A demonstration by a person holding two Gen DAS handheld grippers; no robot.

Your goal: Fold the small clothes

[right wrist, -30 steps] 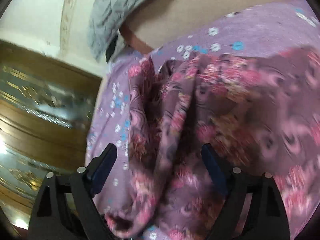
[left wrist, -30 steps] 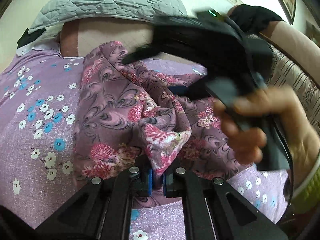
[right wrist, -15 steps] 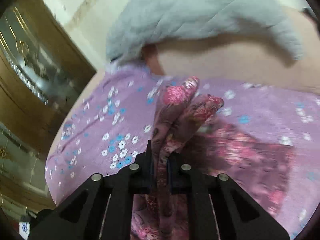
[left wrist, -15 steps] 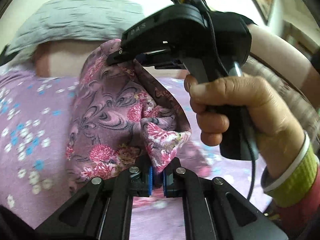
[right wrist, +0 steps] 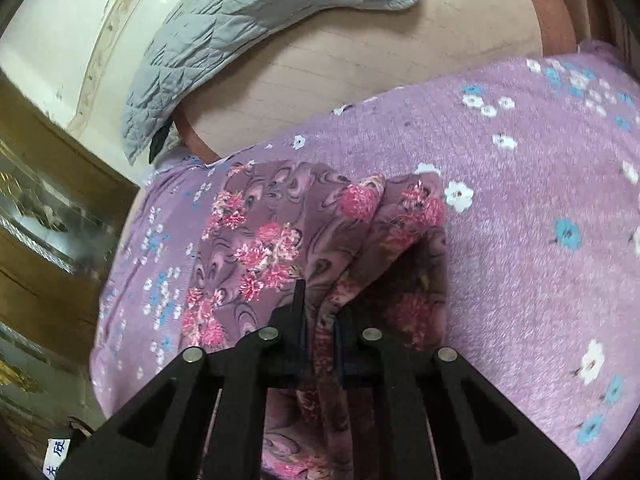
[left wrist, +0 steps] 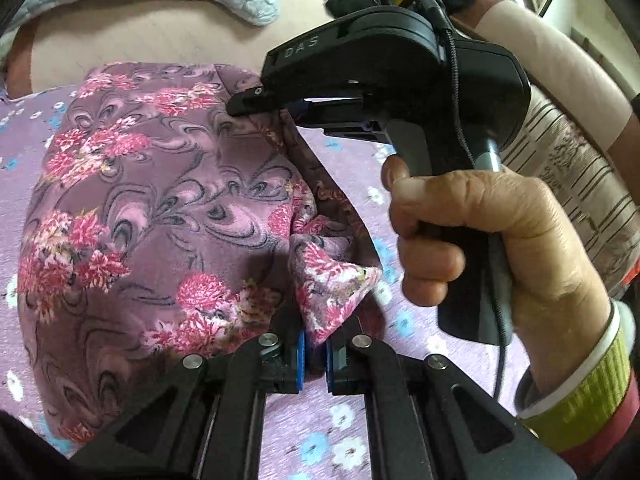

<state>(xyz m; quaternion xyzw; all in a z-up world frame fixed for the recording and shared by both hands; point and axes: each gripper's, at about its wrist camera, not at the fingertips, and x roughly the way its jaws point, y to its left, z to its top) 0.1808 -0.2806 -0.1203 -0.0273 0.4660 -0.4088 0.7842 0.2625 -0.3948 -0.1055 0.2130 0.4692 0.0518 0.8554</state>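
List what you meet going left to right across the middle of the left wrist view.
Purple flowered bedspread → floral garment → right gripper, fingers pinching the garment's far edge → hand gripping its handle → striped cloth at the right edge.

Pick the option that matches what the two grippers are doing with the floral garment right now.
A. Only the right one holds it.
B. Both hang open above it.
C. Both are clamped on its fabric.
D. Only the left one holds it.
C: the left gripper pinches a bunched corner of the floral garment, and the right gripper is shut on another fold of it.
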